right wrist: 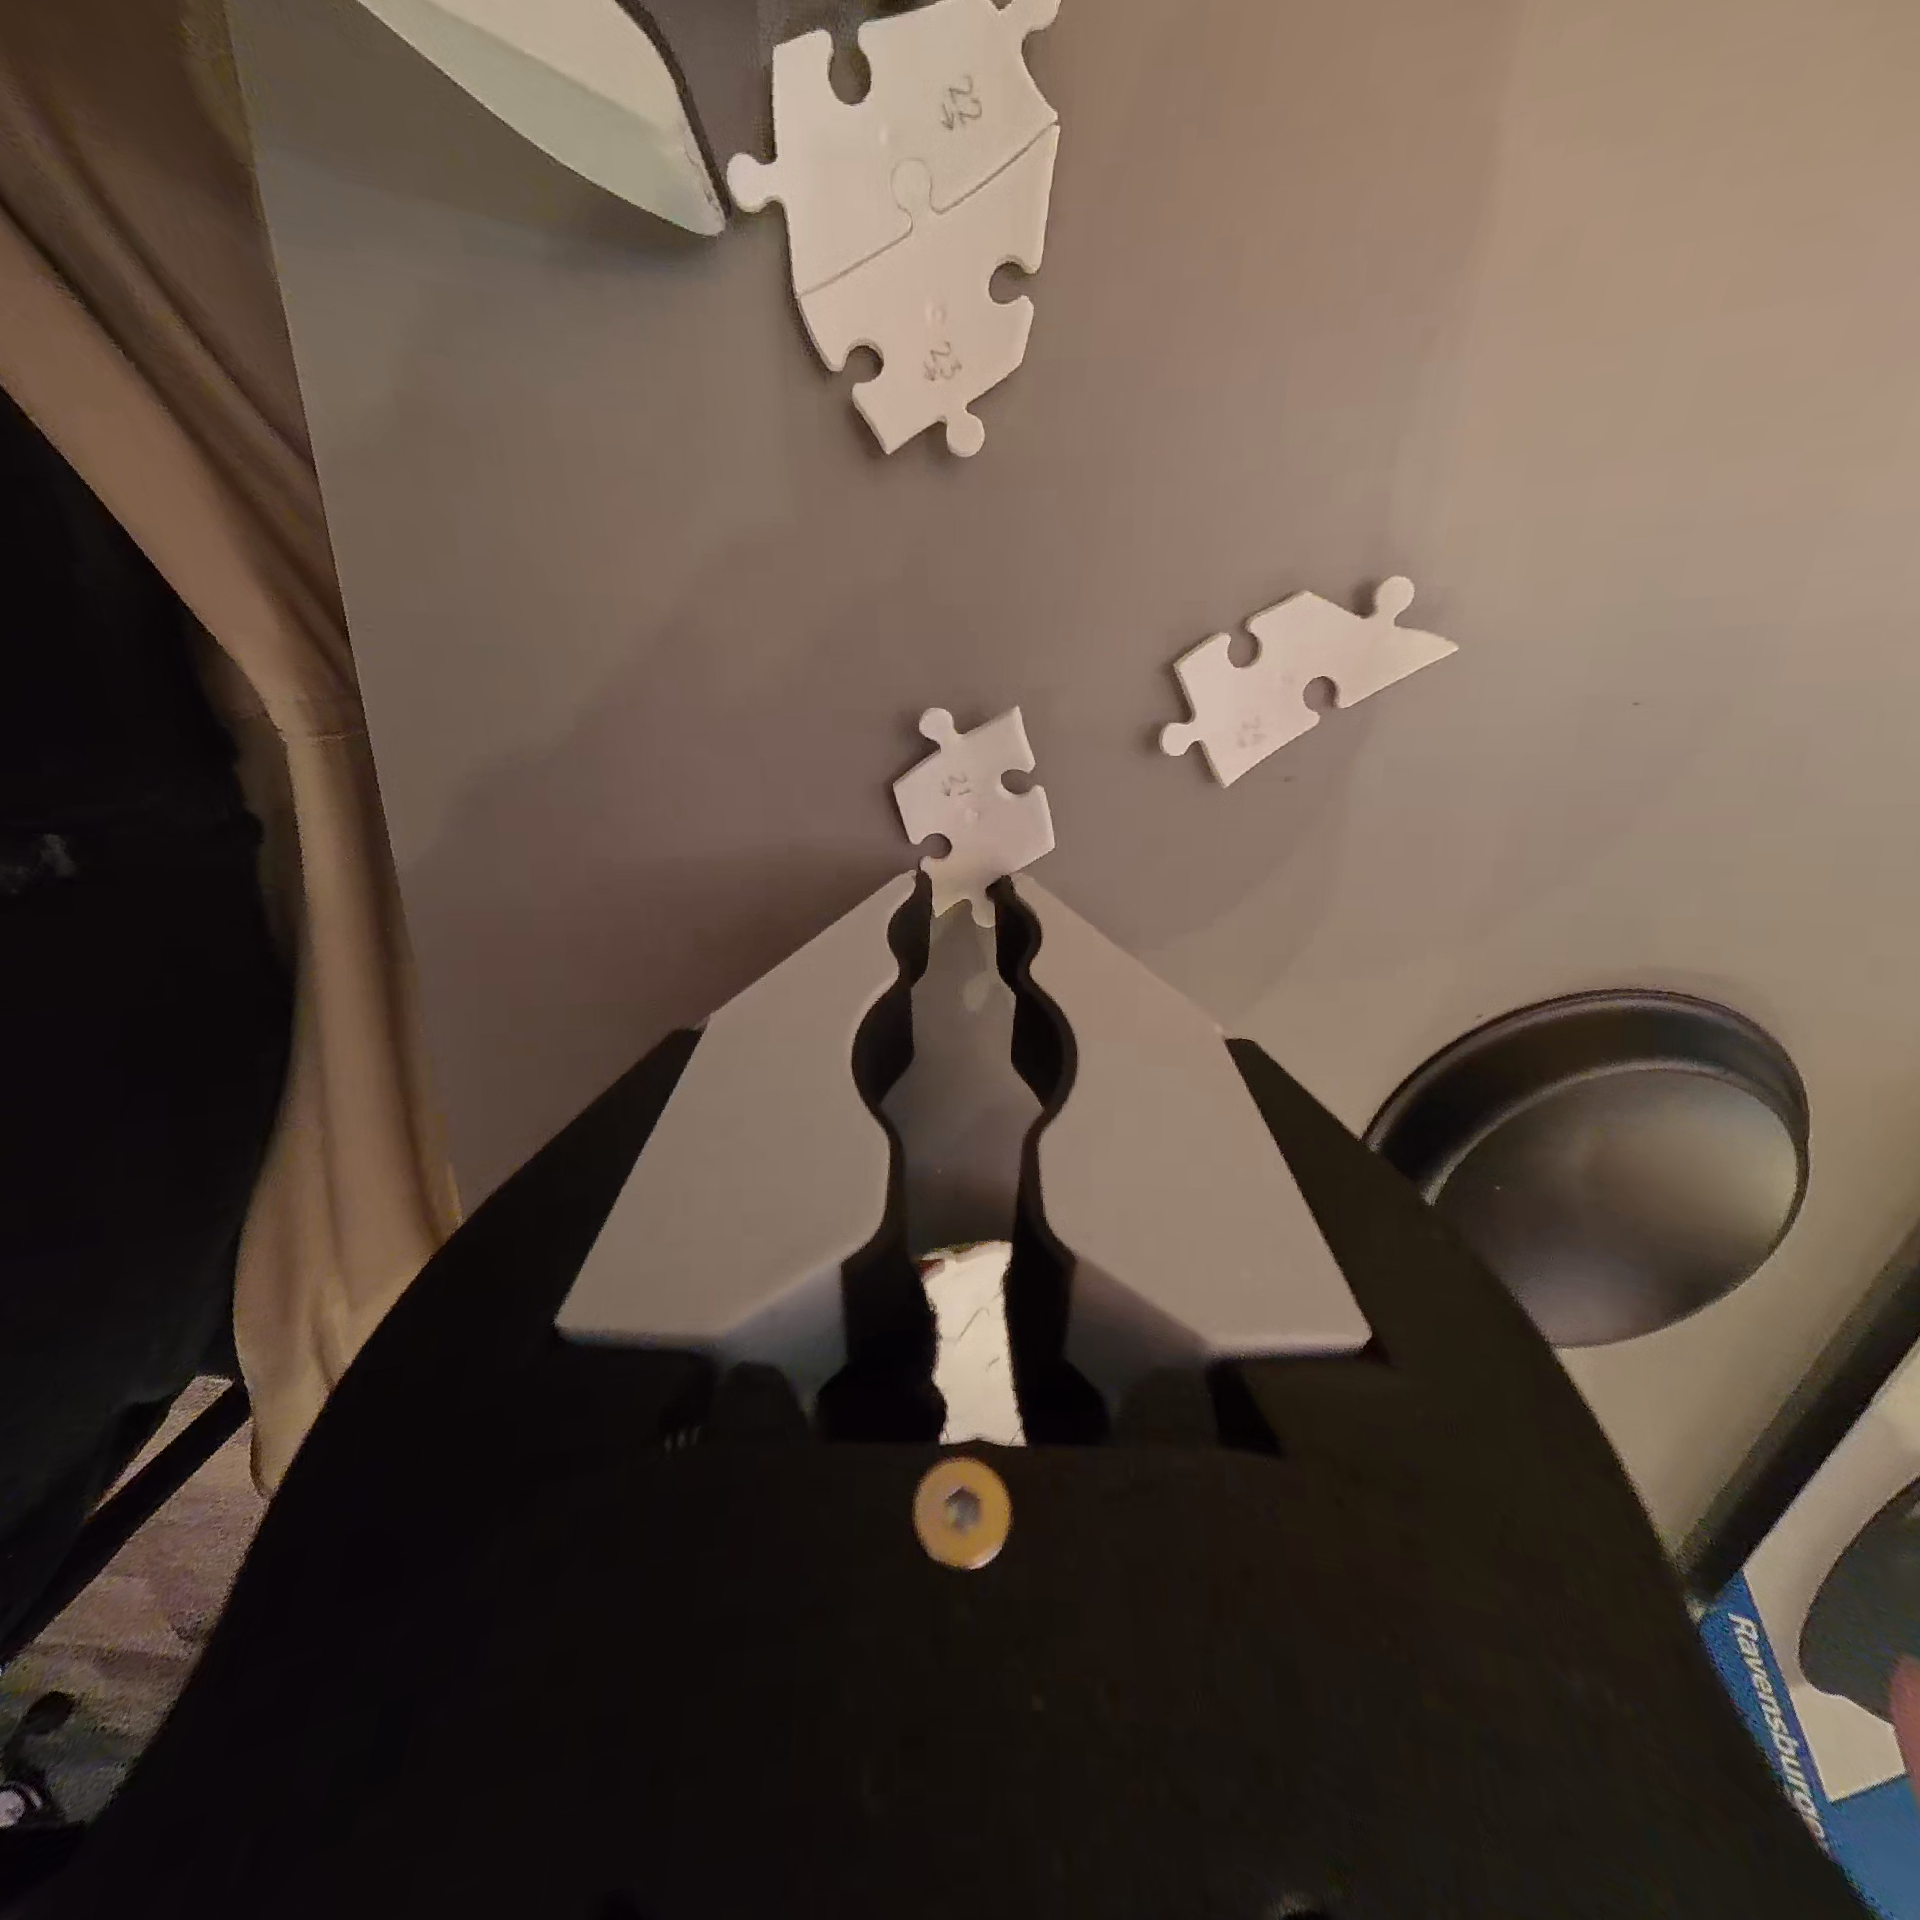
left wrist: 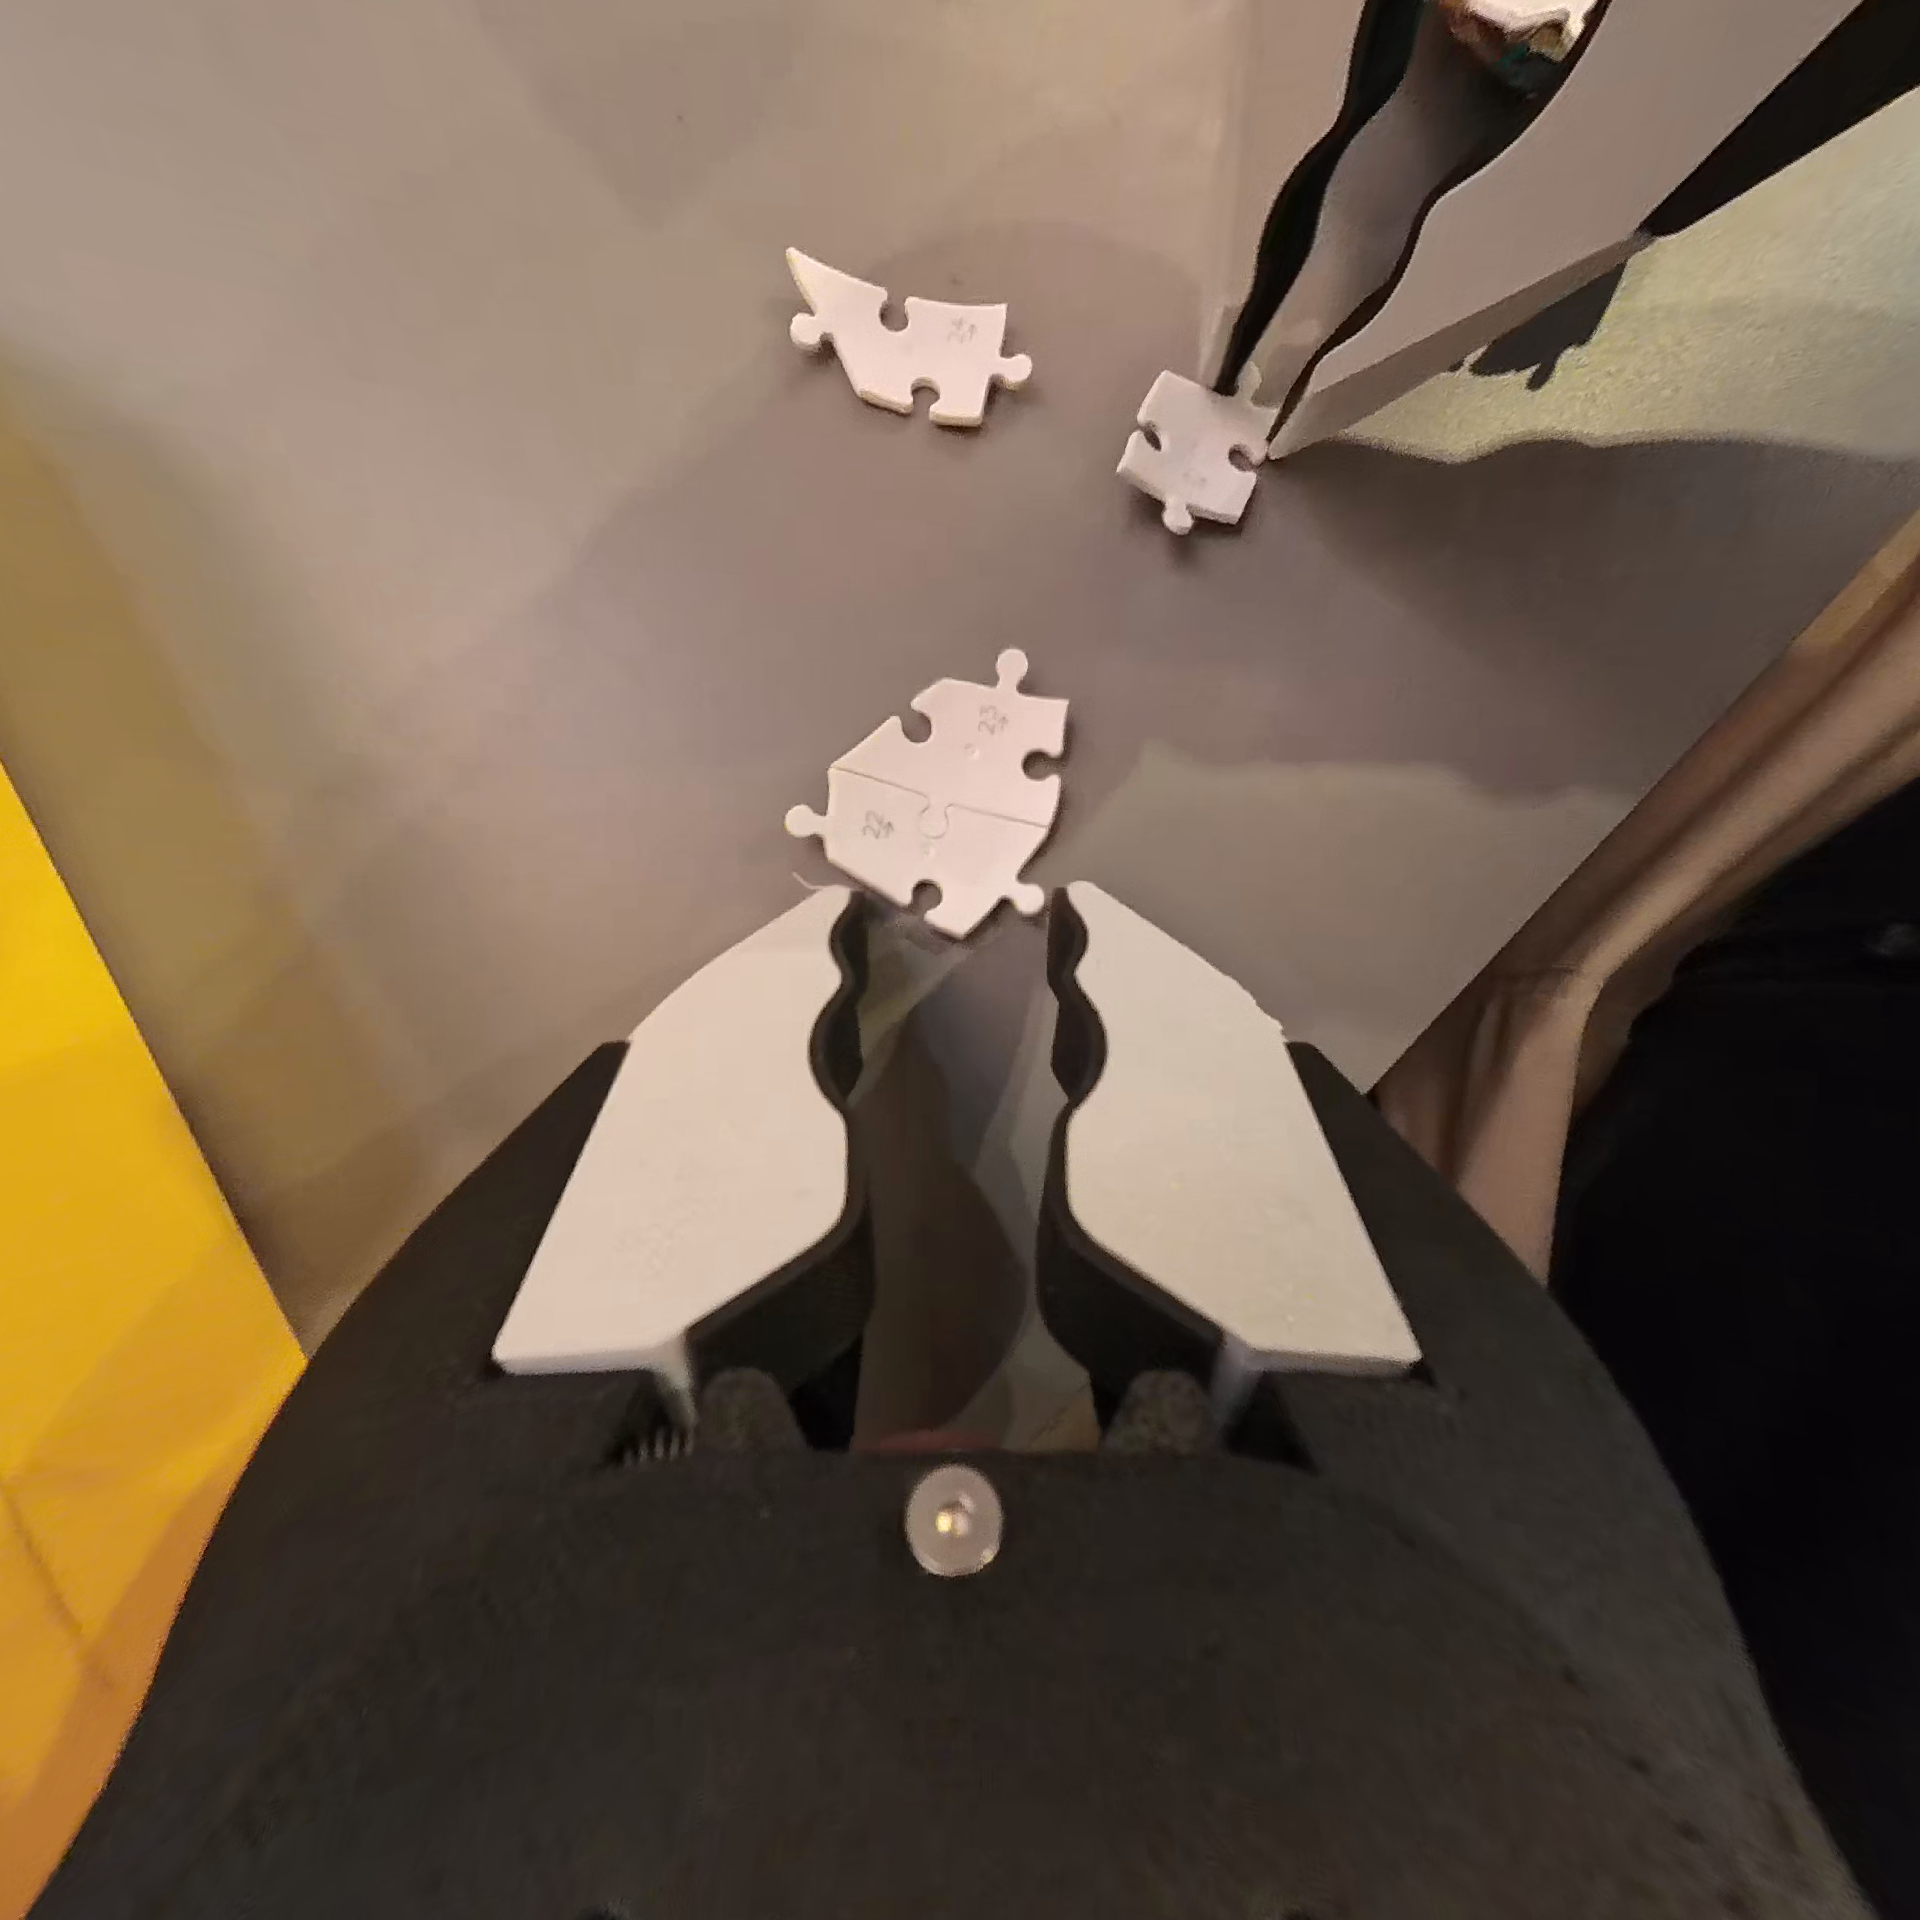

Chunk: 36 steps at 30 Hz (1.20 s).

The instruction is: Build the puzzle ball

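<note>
All puzzle pieces are white and lie on a grey table. A joined two-piece cluster lies just beyond my left gripper, which is open, with the cluster's near corner between its fingertips. The cluster also shows at the top of the right wrist view. My right gripper is nearly closed and pinches the near edge of a single piece. That piece shows in the left wrist view too, with the right gripper at its far corner. A longer curved piece lies apart.
A black round dish sits to the right of my right gripper. A blue and white box lies at the lower right. A yellow surface borders the table's left. Beige fabric hangs along the table's right edge. The grippers' ends are close to 11 cm from one another.
</note>
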Each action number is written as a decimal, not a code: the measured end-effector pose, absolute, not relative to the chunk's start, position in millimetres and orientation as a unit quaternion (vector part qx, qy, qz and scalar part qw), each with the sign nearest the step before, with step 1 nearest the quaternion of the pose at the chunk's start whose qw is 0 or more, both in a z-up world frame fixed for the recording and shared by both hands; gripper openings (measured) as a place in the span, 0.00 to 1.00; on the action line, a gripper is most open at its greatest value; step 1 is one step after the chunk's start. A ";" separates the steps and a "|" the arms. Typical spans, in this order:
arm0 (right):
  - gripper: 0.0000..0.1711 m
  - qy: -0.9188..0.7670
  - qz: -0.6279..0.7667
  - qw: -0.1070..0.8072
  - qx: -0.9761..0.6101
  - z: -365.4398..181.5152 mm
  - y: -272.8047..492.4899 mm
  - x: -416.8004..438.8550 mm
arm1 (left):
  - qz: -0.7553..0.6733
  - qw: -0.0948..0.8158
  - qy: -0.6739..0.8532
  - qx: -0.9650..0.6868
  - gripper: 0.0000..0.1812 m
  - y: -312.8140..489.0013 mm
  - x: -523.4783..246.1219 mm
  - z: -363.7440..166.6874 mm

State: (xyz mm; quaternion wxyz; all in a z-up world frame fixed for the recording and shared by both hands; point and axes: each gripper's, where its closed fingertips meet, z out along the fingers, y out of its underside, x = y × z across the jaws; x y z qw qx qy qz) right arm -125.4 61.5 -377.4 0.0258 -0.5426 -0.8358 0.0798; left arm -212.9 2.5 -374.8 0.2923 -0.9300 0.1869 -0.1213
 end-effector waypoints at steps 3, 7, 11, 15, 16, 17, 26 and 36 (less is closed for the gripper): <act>0.03 -0.835 0.088 0.026 -0.543 -375.4 60.3 -127.0 | -0.113 0.291 0.198 -0.929 0.18 7.1 -211.0 -375.4; 0.00 -0.834 0.097 0.020 -0.542 -374.6 57.9 -127.2 | -0.113 0.294 0.214 -0.925 0.18 15.2 -201.9 -375.7; 0.05 -0.831 0.113 0.034 -0.544 -368.7 52.6 -125.9 | -0.106 0.292 0.222 -0.924 0.19 19.5 -198.7 -375.9; 0.23 -0.840 0.127 0.031 -0.526 -362.6 36.1 -124.0 | -0.107 0.293 0.221 -0.924 0.20 16.3 -198.0 -375.9; 0.24 -0.844 0.117 0.035 -0.522 -366.2 34.8 -124.8 | -0.107 0.291 0.220 -0.925 0.20 16.3 -198.3 -375.9; 0.25 -0.846 0.111 0.034 -0.520 -370.5 32.0 -124.8 | -0.105 0.291 0.220 -0.925 0.20 16.4 -198.7 -375.9; 0.18 -0.848 0.093 0.048 -0.519 -377.3 28.2 -129.0 | -0.106 0.295 0.221 -0.923 0.21 15.8 -196.4 -375.9; 0.18 -0.841 0.115 0.062 -0.525 -370.0 24.6 -129.1 | -0.131 0.299 0.202 -0.923 0.21 24.1 -178.9 -374.4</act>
